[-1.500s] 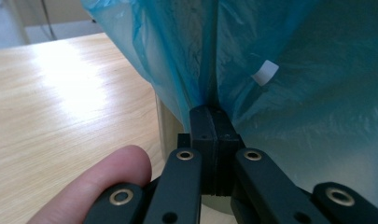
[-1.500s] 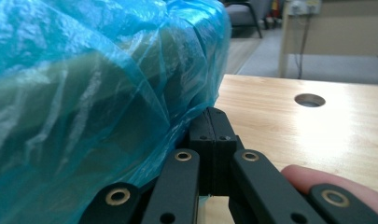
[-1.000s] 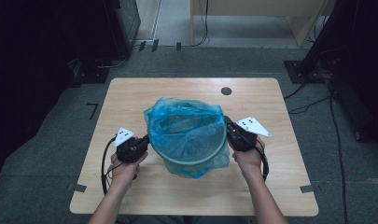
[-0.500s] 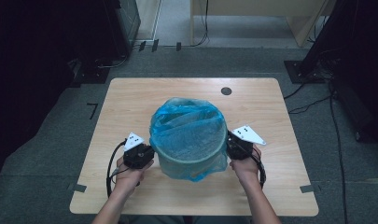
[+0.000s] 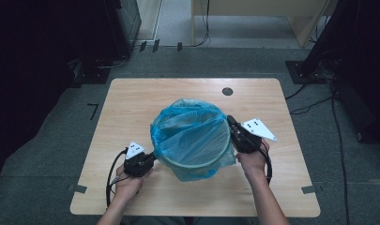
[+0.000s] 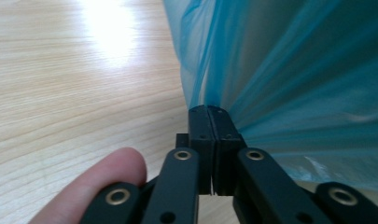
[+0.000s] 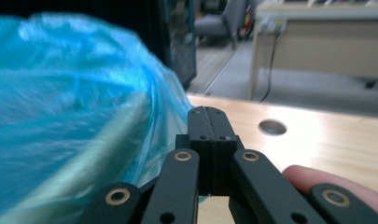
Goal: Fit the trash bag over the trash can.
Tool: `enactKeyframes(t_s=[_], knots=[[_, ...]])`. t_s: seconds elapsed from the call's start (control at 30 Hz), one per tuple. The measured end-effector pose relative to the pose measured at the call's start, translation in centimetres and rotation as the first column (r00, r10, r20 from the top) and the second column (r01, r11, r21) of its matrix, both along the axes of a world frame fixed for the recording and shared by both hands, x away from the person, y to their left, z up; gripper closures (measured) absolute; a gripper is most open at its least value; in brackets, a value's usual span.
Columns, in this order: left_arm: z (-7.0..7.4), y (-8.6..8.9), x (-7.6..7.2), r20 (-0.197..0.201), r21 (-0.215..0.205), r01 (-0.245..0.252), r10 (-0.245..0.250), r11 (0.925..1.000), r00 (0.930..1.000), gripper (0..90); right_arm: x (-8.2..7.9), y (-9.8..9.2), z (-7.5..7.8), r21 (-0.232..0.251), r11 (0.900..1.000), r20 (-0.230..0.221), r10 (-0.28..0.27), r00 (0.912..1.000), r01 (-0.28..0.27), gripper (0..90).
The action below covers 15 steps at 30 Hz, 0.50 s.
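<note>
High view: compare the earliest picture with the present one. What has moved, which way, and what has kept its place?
The left claw has come down the bin's side toward the person, drawing the blue bag lower over the rim. Both claws are pinched shut on the bag film, left and right claw. The bag, crumpled a second ago, now lies smoother around the waste bin. The right claw and the table have kept their places.

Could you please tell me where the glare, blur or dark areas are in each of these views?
High view: the room's far corners fall into darkness, while the table is evenly lit. Left gripper view: a bright glare patch whitens the wood at top, and the blue bag is soft. Right gripper view: the bag and background desk are blurred; the right tongs are sharp.
</note>
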<state>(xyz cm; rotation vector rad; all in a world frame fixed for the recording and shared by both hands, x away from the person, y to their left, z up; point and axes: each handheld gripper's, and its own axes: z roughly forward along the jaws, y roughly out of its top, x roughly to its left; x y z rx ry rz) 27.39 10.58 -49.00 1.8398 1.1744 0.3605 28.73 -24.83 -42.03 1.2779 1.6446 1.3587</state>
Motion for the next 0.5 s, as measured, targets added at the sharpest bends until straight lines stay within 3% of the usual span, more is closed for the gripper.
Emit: enactKeyframes(t_s=[0.1,0.17,0.23,0.27,0.33,0.4,0.5], knots=[[1.1,-0.1,-0.3,0.045,-0.045,-0.006,0.008,0.999,0.9989,83.1,1.0,0.6,-1.3,-0.065,0.998,-0.097,0.006,0.9952,-0.013,90.0],[1.8,-0.3,-0.6,0.09,-0.055,-0.004,0.009,0.9985,0.9959,83.3,1.3,0.9,-2.7,-0.071,0.997,-0.151,0.014,0.9884,-0.025,90.0],[2.1,-0.5,-0.8,0.111,-0.013,-0.02,0.021,0.9997,0.9936,86.9,1.1,0.6,-3.8,-0.015,1.0,-0.192,0.019,0.9812,-0.022,90.0],[2.0,-0.6,-0.7,0.109,0.009,-0.015,0.014,0.9999,0.994,88.6,0.9,0.6,-4.0,-0.018,1.0,-0.195,0.014,0.9808,-0.018,90.0],[1.1,-1.0,-0.5,0.073,0.068,-0.016,0.011,0.9975,0.9973,90.0,0.2,0.5,-4.5,-0.05,0.998,-0.195,0.015,0.9806,-0.025,90.0],[-0.5,-1.3,-0.3,0.016,0.096,0.001,-0.002,0.9953,0.9999,90.0,-0.4,0.3,-5.0,-0.083,0.996,-0.194,0.011,0.981,-0.027,90.0],[-2.0,-1.2,-0.1,-0.049,0.141,0.021,-0.015,0.9898,0.9987,90.0,-1.4,-0.6,-5.0,-0.053,0.998,-0.16,0.011,0.9871,-0.02,90.0]])
